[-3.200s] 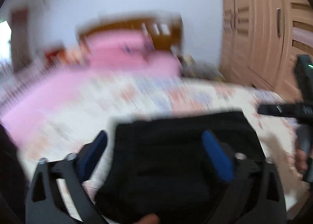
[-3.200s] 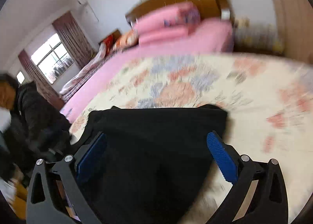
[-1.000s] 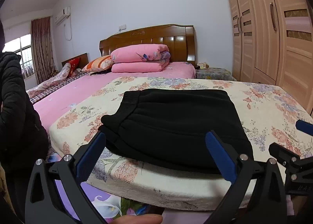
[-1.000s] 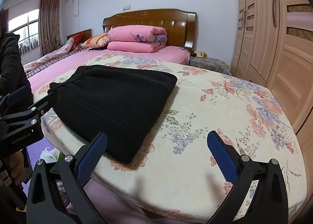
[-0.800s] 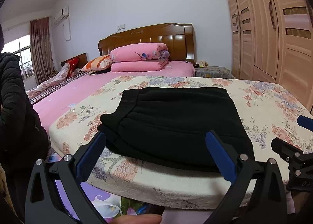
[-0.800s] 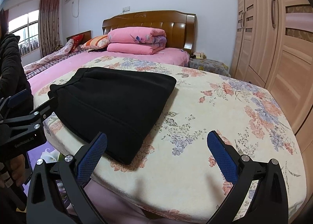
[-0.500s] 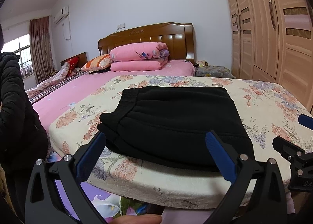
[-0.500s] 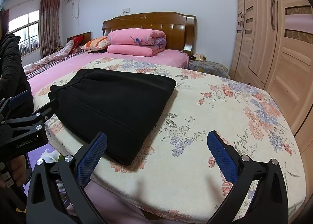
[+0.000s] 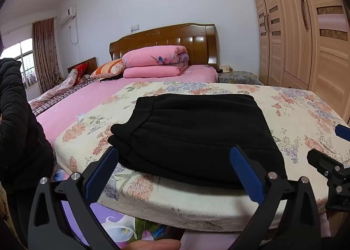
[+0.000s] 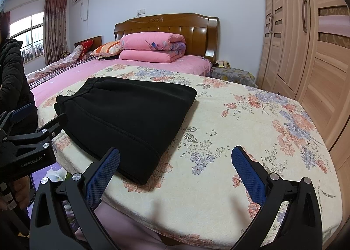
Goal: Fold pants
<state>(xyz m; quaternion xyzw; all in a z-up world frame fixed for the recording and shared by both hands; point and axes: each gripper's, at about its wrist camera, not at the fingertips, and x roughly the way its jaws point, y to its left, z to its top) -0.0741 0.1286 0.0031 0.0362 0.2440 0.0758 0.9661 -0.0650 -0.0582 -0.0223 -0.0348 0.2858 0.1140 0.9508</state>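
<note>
My left tool point(image 9: 174, 170) and right tool point(image 10: 175, 169) hang spread wide and empty, short of the floral-quilted bed point(image 10: 251, 140). The folded black fleece pants point(image 9: 196, 132) lie near the bed's front edge. I judge them soft, thick and light; I'd pinch the stacked waistband corner point(image 9: 119, 134).

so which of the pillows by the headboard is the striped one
The orange-and-white striped pillow, leaning just left of the stacked pink quilts. The red pillow further left, by the smaller headboard, is not striped.
</note>
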